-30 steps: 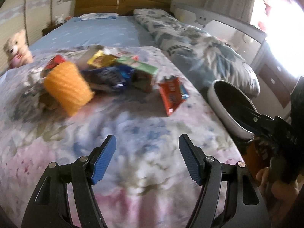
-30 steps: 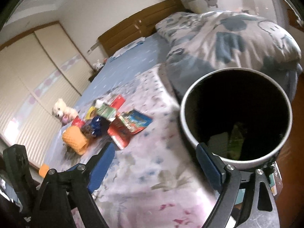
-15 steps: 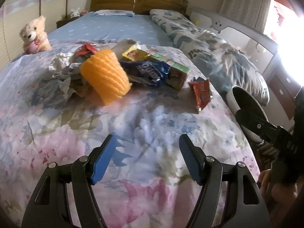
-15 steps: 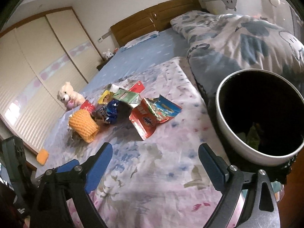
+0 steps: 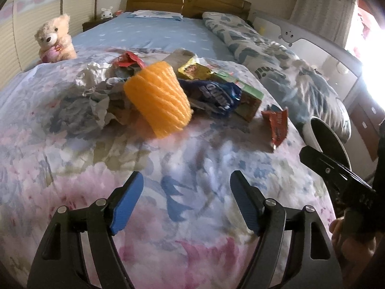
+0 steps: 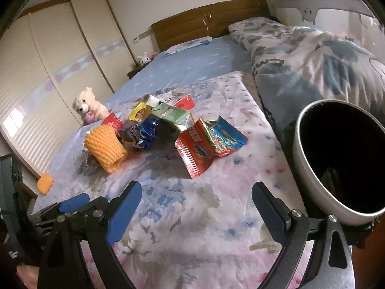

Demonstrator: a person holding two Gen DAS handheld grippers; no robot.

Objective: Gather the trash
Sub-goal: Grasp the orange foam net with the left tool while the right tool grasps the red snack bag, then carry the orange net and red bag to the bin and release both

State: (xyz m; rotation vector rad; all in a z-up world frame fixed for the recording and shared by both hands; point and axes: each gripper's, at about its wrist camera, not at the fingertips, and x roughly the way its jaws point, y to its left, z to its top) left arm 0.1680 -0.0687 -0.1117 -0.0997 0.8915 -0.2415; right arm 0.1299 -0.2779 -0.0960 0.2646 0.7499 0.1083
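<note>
The left gripper [image 5: 186, 198] hovers above the floral bedspread [image 5: 187, 228] with its blue pads apart and nothing between them; its jaws are opening. The right gripper [image 6: 197, 208] is likewise spread wide over the same cover, its gap empty.

Ahead of the left gripper's fingers, well apart from them, lies the pile of trash. Nearest is an orange foam net sleeve [image 5: 157, 100], lying on its side with its long axis running toward the gripper and a little to the right, its wider end closest. Left of it sits crumpled grey-white paper [image 5: 96, 89]. Just right of the sleeve, touching it, is a dark blue snack wrapper [image 5: 214, 92], resting against a green carton [image 5: 247, 98] whose long axis slants away to the upper left. Right of the carton, lying apart from the heap, is a red wrapper [image 5: 276, 125], long axis pointing roughly toward the gripper (in the right wrist view it lies flat with a blue-and-red packet [image 6: 226, 139] overlapping its far edge). Behind the sleeve a yellow packet [image 5: 195, 69] and a red torn wrapper [image 5: 127, 60] show.

To the right of both grippers, off the bed's edge, stands a white bin with a black liner [image 6: 310, 175], its mouth tilted toward the right gripper; what is in it I cannot tell.

Farther off, a teddy bear [image 5: 54, 39] sits to the left on the blue sheet [image 5: 149, 33], a patterned duvet [image 5: 272, 65] runs along the right, and a wooden headboard [image 5: 187, 2] closes the far end.
</note>
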